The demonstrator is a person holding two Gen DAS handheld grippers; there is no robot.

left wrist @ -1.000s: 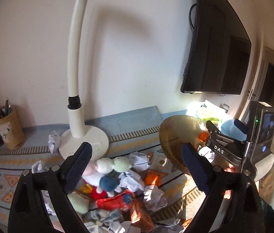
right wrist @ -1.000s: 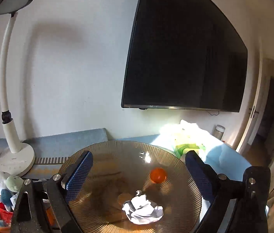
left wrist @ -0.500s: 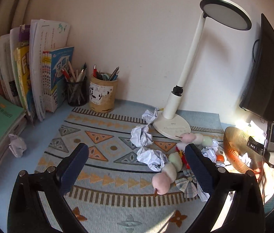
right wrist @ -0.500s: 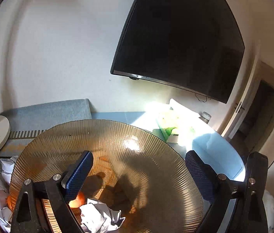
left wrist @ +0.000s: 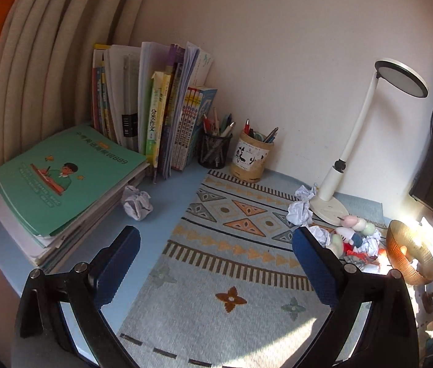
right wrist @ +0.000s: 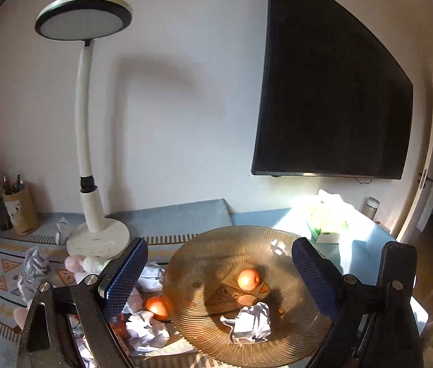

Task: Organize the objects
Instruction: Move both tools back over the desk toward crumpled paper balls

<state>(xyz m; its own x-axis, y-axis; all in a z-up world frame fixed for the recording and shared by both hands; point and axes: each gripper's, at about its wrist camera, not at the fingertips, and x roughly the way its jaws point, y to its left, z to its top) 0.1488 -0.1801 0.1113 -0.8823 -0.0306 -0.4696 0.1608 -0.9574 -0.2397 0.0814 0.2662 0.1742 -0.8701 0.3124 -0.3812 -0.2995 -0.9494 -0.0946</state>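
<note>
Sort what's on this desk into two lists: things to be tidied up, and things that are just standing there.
To tidy:
- crumpled paper ball beside the book stack
- paper wads by the lamp base
- plush toys
- orange balls
- amber glass bowl, already holding a ball and a paper wad

Just standing there:
- desk lamp
- books
- pen holders
- wall screen
- patterned mat

The open left gripper (left wrist: 216, 263) has swung away from the white desk lamp (left wrist: 351, 153) toward the standing books (left wrist: 155, 116). The ribbed amber glass bowl (right wrist: 213, 306) now sits lower beneath the open right gripper (right wrist: 219, 279).
</note>
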